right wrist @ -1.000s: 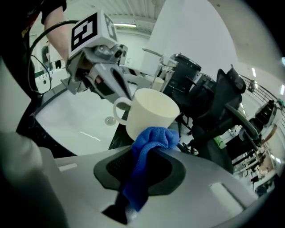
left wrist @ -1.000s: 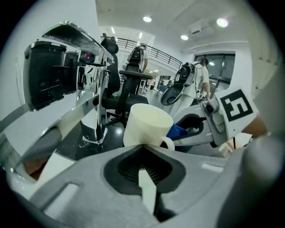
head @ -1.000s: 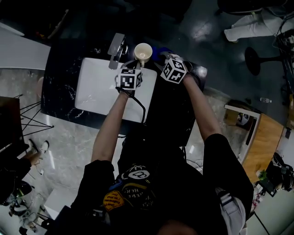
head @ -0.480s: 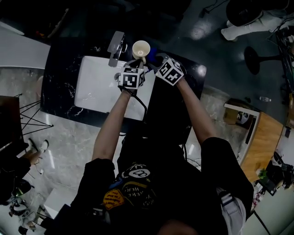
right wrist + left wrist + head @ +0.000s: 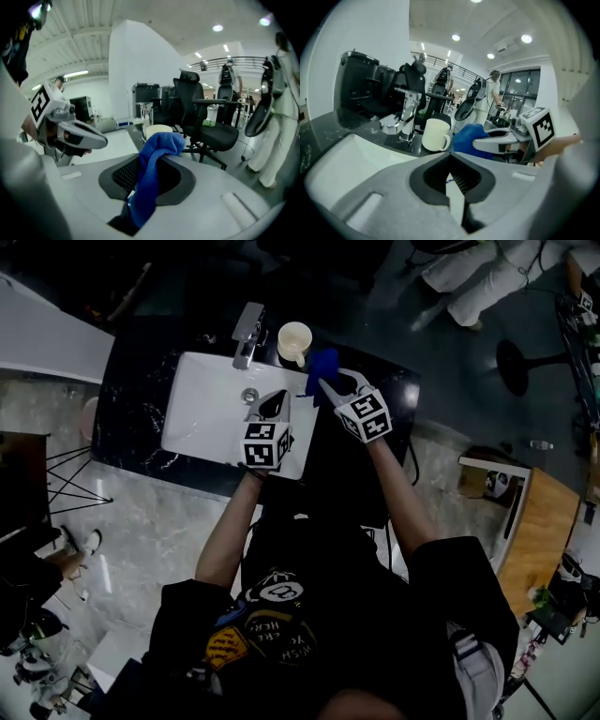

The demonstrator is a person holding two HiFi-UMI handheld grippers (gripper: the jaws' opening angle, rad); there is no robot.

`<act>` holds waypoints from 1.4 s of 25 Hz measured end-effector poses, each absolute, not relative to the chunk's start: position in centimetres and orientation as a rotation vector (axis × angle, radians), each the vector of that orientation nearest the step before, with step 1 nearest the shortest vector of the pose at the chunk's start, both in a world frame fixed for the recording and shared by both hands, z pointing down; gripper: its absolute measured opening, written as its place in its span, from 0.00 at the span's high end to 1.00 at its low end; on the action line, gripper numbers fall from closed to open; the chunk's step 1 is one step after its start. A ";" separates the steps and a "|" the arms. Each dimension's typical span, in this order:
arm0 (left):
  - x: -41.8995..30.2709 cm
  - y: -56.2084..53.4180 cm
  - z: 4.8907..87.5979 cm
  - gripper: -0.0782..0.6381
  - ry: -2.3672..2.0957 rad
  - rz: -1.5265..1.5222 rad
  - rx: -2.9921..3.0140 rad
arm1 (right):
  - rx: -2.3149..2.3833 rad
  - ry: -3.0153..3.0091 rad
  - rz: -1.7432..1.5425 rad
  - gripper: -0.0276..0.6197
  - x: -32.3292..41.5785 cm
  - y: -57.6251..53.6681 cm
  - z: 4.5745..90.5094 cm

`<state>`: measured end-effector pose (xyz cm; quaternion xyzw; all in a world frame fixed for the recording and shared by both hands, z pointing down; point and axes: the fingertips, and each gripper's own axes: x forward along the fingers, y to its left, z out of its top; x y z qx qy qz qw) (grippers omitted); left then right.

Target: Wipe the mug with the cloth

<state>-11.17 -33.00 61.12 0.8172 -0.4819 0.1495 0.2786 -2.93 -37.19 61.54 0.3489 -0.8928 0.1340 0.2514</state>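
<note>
Right hand-held gripper point(image 5: 330, 382): you are holding it over the dark bench point(image 5: 131, 390), upper centre of the head view. Its jaws are clenching a blue cloth point(image 5: 322, 365). In the right gripper view, the cloth is draping down through the jaw cavity and bunching up at the tips.

Cream mug point(image 5: 293, 339): standing upright on the bench, just up and left of the cloth and right of the faucet point(image 5: 248, 326). Its handle is facing the cloth side. Cannot tell whether cloth and mug are touching.

Left hand-held gripper point(image 5: 272, 401): you are hovering it over the white sink point(image 5: 202, 423), lower left of the mug and apart from it. Its jaws are closed together, gripping nothing.
</note>
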 end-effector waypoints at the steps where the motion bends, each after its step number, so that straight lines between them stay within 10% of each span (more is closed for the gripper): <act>1: -11.6 -31.6 60.3 0.88 -1.313 0.395 2.214 | 1.005 -2.472 0.411 0.83 -2.6 -35.6 60.3; 35: -2.8 9.1 49.9 0.88 -1.517 0.282 2.227 | 1.278 -2.881 0.467 0.83 10.4 6.6 44.2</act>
